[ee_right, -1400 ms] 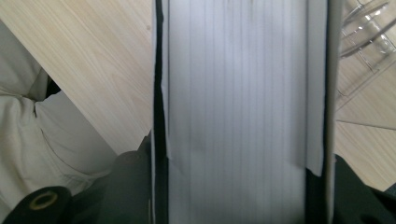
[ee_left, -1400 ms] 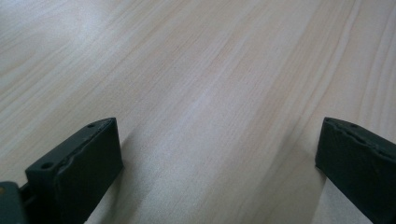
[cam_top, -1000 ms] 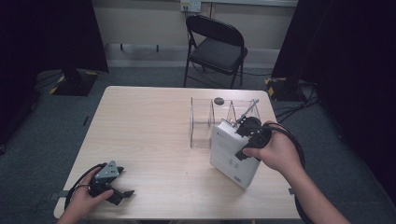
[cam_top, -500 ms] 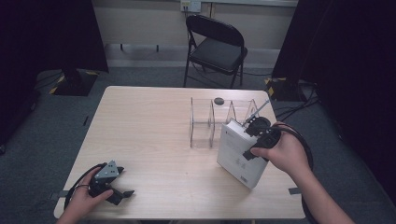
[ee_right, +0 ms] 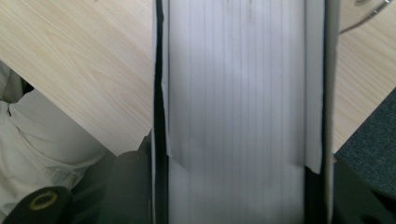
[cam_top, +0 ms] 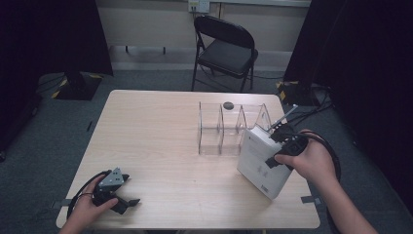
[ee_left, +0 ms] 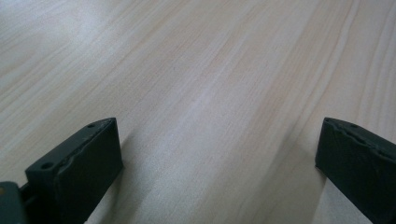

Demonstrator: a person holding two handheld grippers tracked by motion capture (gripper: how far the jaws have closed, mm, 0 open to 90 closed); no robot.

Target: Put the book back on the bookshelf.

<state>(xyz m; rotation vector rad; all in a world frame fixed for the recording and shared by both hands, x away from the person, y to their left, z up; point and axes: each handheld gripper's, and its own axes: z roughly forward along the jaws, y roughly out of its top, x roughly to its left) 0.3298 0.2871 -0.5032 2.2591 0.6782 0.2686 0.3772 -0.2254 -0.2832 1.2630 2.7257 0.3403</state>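
High view, items largest to smallest:

1. Table (cam_top: 160,126), light wood, approx. square. Bears everything below.
2. White book (cam_top: 260,163), thick, held tilted w/ its lower corner on or just above the table near the right front edge (contact not clear). Top edge leans toward the organiser.
3. Clear divider rack (cam_top: 229,127), acrylic, several upright slots, none holding anything, standing at table centre-right, just beyond the book.
4. Right gripper (cam_top: 285,141), clamped across the book's thickness near its upper end; right gripper view has the page block (ee_right: 238,112) wedged between both jaws, so shut on it, jaws set as far apart as the book is thick.
5. Left gripper (cam_top: 117,192), resting at the front-left of the table, well apart from the book; left gripper view has its jaws spread wide over bare wood, holding nothing.
6. Small dark disc (cam_top: 228,105), beyond the rack (identity unclear).

Step in hand (judgement): carrying the book to the rack for filing upright in a slot. Next move calls for lifting it clear, turning it vertical, lining its spine up w/ a slot wide enough, then lowering w/o knocking the thin dividers.

Change vs. earlier frames: book and right hand have shifted rightward and nearer the front edge, and book stands steeper; left gripper unmoved.
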